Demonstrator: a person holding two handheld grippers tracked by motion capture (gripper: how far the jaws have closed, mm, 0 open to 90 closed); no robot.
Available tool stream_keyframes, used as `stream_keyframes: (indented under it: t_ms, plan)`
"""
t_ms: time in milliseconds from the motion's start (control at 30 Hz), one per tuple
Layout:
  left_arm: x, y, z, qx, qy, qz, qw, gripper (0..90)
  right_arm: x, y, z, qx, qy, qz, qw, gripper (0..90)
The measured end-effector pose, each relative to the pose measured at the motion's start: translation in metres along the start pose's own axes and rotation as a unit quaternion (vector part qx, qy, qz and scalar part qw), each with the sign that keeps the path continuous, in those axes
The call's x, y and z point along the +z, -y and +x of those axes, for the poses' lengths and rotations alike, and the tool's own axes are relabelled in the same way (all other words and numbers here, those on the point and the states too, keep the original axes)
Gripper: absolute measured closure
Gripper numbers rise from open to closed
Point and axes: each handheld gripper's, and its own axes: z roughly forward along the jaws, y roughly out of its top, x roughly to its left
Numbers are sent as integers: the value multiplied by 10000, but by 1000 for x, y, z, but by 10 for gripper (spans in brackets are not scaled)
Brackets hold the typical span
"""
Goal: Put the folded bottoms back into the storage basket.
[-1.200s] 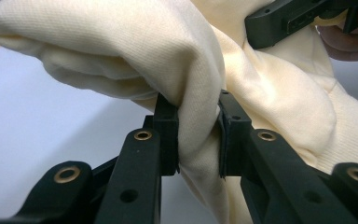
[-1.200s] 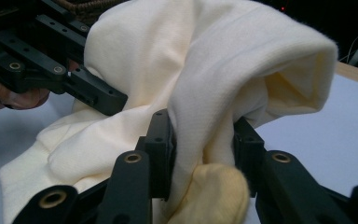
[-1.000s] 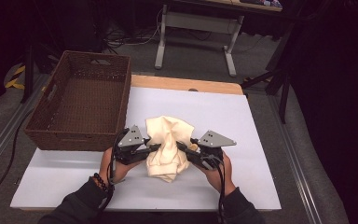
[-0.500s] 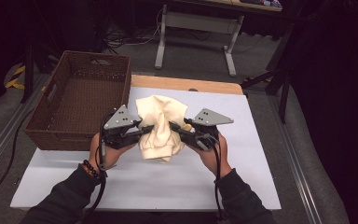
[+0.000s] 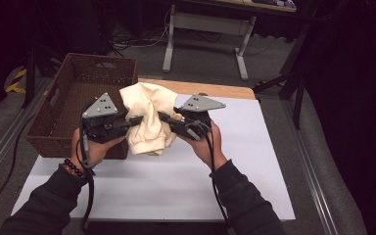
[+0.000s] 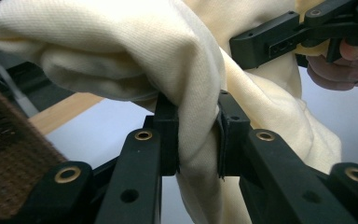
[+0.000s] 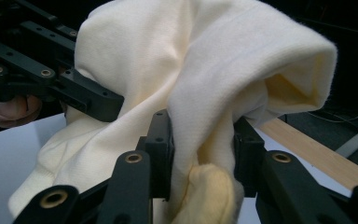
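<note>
A cream cloth [image 5: 148,116], bunched and folded, hangs in the air above the white table top [image 5: 176,181], held from both sides. My left gripper [image 5: 133,120] is shut on its left side; in the left gripper view the jaws pinch a thick fold of the cloth [image 6: 198,135]. My right gripper [image 5: 165,118] is shut on its right side, with the cloth [image 7: 205,135] squeezed between the jaws in the right gripper view. The cloth's lower end droops below both grippers. Its upper part bulges over the jaws.
A brown woven basket [image 5: 54,122] stands at the table's left, just behind and beside my left hand. The table's wooden far edge [image 5: 215,89] lies beyond the cloth. Metal table legs [image 5: 240,54] stand on the dark floor farther back.
Both grippers have risen and moved away from the person, toward the basket, carrying the cloth up off the table. The grip on the cloth is unchanged.
</note>
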Motion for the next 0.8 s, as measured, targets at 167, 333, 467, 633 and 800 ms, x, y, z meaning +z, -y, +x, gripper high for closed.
stream_keyframes:
  t_ms: [167, 333, 467, 633, 800]
  plan:
    - [-15, -4, 12, -117, -107, -13, 9999, 750, 18, -12, 4, 34, -108, -90, 9999, 668]
    - [-28, -6, 26, -224, -243, -11, 9995, 750, 39, -25, 9, 63, -184, -122, 9997, 669]
    - [-37, -6, 37, -247, -399, 47, 9989, 751, 55, -33, 13, 67, -219, -117, 9997, 668]
    - [-46, -2, 52, -332, -569, 157, 9977, 751, 80, -38, 18, -6, -244, -68, 9997, 669]
    - [-56, 3, 68, -405, -743, 238, 9961, 751, 106, -40, 24, 39, -283, -97, 9995, 668]
